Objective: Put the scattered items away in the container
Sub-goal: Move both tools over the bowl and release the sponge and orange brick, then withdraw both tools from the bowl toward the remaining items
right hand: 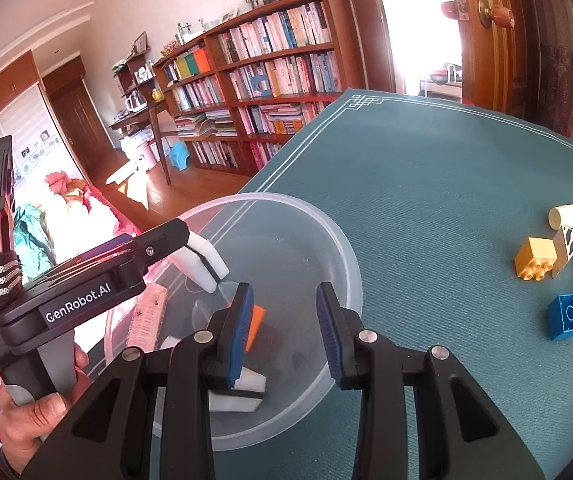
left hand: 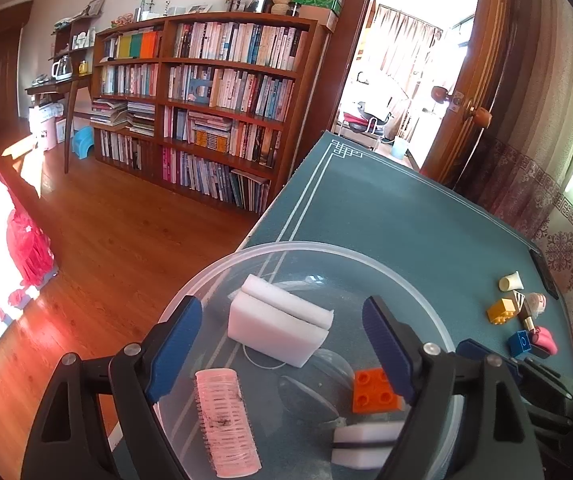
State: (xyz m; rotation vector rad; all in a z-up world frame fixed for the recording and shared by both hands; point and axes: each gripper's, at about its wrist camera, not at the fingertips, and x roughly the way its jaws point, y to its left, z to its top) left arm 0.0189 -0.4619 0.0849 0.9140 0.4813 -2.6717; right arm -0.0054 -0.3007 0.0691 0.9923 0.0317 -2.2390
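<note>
**Ana:** While both grippers hang over the clear plastic bowl (left hand: 386, 276), you can see why it sits at the near corner of the teal table mat (right hand: 446, 184): everything gets dropped there. Inside already are a white sponge block (left hand: 278, 324), a pink hair roller (left hand: 226, 424), an orange toy brick (left hand: 374, 394) and a black-striped sponge (left hand: 362, 444).

**Ben:** And the left gripper (left hand: 282, 344)?

**Ana:** Jaws spread wide, nothing between them, pointed down into the bowl. A hand (right hand: 34, 412) wraps its handle on the bowl's left side, tilting it inward.

**Ben:** Right gripper (right hand: 284, 332) too?

**Ana:** Also parted and empty, poised above the bowl's right half. My guess is a drop is just done or it's choosing the next pick.

**Ben:** What's left outside?

**Ana:** A cluster well to the right of the bowl: a yellow brick (right hand: 534, 260), a blue block (right hand: 565, 316), a cream tube-like piece (right hand: 570, 216), and something pink (left hand: 542, 340) with small bits I can't make out. They lie touching or nearly so, so singling one out looks fiddly.
</note>
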